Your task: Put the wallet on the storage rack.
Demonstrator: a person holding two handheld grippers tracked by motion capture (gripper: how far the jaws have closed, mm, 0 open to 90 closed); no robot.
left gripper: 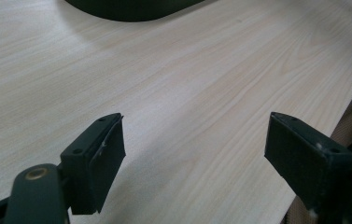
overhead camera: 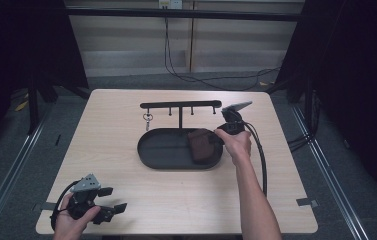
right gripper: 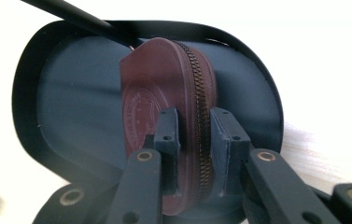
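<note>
My right hand-held gripper [right gripper: 193,135] holds the brown pouch [right gripper: 164,112] inside the black tray [right gripper: 71,107]. I have not released it yet. My left hand-held gripper [left gripper: 194,154] waits wide open at the surface's near left corner.

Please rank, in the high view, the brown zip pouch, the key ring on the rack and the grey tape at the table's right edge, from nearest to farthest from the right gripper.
1. brown zip pouch: in the tray's right end, clamped by the right gripper.
2. key ring: hanging at the rack's left end.
3. grey tape: at the table's near right edge.

one tray [overhead camera: 151,150], one pouch [overhead camera: 202,144], one key ring [overhead camera: 147,118], two claws [overhead camera: 110,200]
</note>
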